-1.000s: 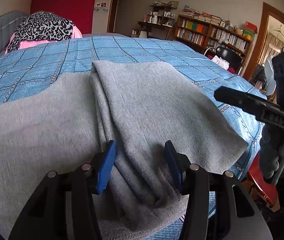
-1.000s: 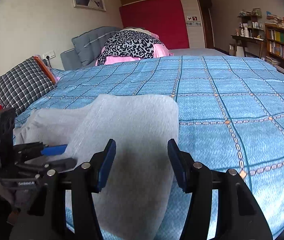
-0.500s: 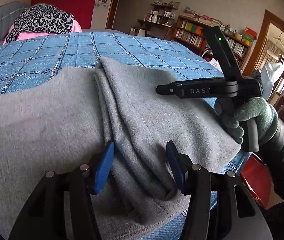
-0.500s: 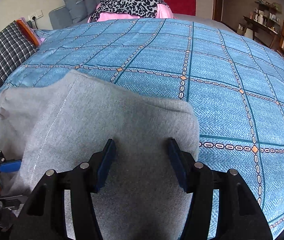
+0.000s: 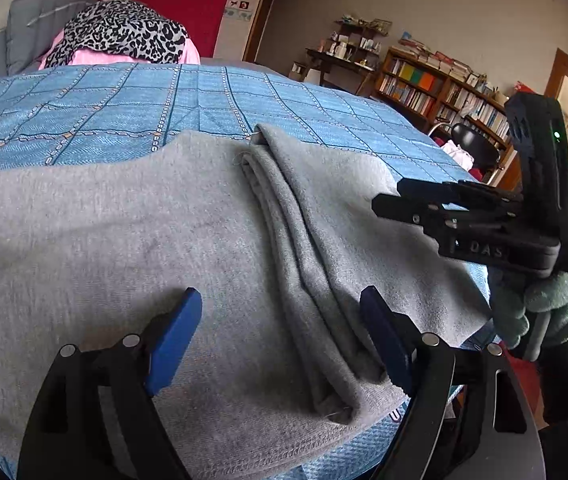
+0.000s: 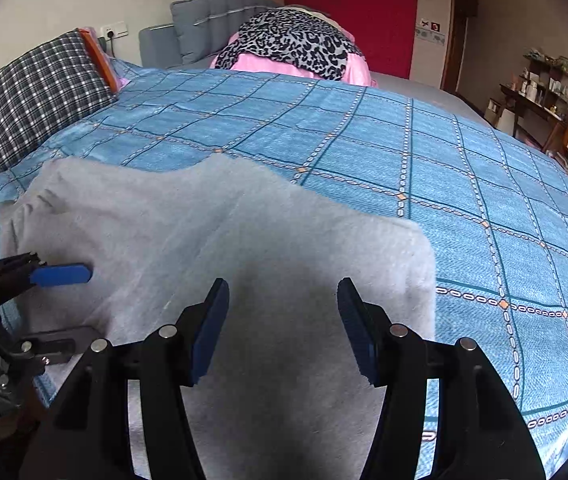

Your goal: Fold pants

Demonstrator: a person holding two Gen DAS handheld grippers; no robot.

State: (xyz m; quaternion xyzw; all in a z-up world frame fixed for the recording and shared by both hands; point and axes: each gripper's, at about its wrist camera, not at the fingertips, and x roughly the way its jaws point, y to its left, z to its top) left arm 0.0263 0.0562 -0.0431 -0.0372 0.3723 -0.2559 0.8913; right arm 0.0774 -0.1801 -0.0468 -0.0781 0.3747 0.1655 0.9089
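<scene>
While gray pants [image 5: 132, 248] lie flat, left gripper [image 5: 280, 340] opens.

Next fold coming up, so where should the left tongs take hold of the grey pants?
Probably the near hem of the grey pants, just left of the bunched ridge, coming in low from the bed's near edge. The hem lies flat there, and the left tongs, jaws just opened wide, already straddle it.

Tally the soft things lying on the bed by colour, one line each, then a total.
Grey pants: 1
Blue patterned bedspread: 1
Black-and-white checked pillow: 1
Leopard-print cloth: 1
Pink bedding under it: 1
Total: 5
</scene>
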